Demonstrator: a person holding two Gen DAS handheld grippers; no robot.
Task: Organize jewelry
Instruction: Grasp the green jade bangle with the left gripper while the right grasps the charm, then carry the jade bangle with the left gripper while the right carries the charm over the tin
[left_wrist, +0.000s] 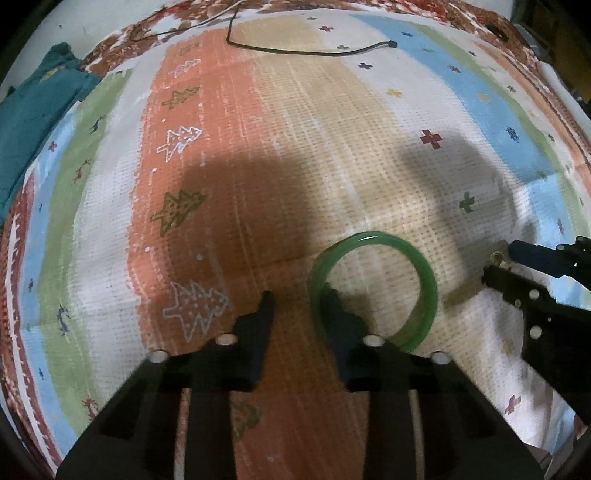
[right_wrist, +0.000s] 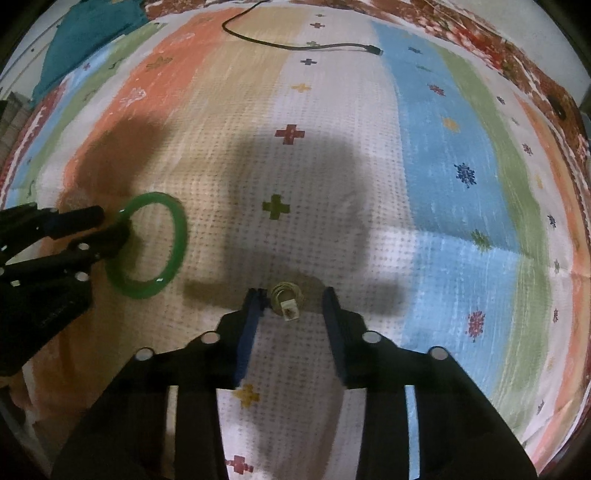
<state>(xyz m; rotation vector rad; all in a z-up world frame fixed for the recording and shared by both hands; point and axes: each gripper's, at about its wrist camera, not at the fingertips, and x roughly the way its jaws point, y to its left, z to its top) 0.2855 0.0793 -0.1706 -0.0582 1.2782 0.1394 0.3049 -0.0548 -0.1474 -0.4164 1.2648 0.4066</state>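
Evidently the sorting has barely begun, judging by how things lie: both pieces of jewelry are still out on the patterned bedspread (left_wrist: 288, 122), and no box, tray or dish to receive them shows in either view.

The left gripper (left_wrist: 299, 301) stands released, its jaws apart and straddling the near-left part of the green bangle (left_wrist: 373, 291). One finger sits inside the hoop and the other outside it on the orange stripe, so the rim lies between them but is not yet pinched. The bangle rests flat on the cloth, on the cream band beside the orange one.

The right gripper (right_wrist: 291, 299) is likewise spread open, lowered over the gold ring (right_wrist: 287, 300), which lies on the cloth between the blue-padded fingers, close to the left one. Whether that finger already touches the ring cannot be told. The ring carries a pale squarish stone or tag facing the camera.

What seems left is nearly everything: closing on each piece, lifting it, and carrying it to wherever it belongs. A black cable (right_wrist: 295, 44) lies well apart across the far side of the bedspread, and a teal cloth (left_wrist: 33, 107) is bunched at the far left corner.
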